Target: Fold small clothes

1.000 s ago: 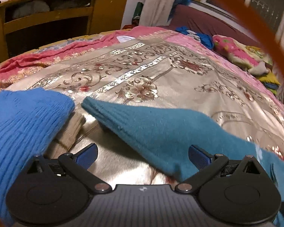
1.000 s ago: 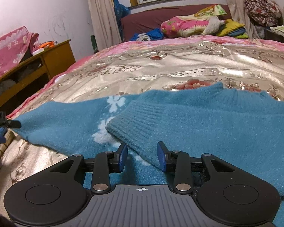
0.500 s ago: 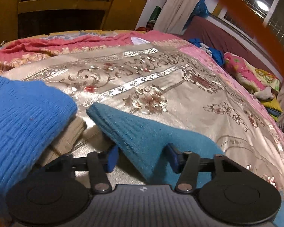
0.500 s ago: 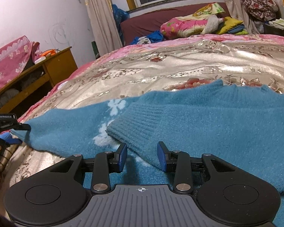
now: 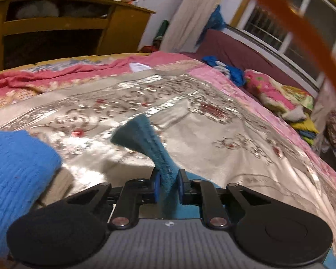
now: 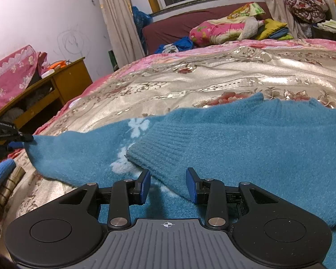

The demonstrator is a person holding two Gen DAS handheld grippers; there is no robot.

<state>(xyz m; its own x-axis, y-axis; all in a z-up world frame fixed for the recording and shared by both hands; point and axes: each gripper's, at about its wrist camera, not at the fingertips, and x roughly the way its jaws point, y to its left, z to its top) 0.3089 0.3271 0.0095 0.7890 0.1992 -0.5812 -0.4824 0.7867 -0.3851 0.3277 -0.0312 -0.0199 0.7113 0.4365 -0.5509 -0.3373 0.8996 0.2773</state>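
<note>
A teal knitted sweater with white flowers lies spread on the shiny gold bedspread, one sleeve folded across its body. My left gripper is shut on a corner of that sweater, and the pinched cloth stands up off the bed. The right wrist view shows the left gripper at the far left edge, holding that lifted corner. My right gripper rests low over the sweater at the ribbed cuff. Its jaws stand partly apart, and the cloth between them lies flat.
A bright blue knitted garment lies at the left on a striped cloth. A wooden cabinet stands beyond the bed's left side. A maroon couch with piled bedding is under the window. An orange strap crosses the left view.
The left jaws went from wide open to shut on the sweater's corner, then rose a little, pulling the corner up off the bedspread. The right gripper has kept still.
</note>
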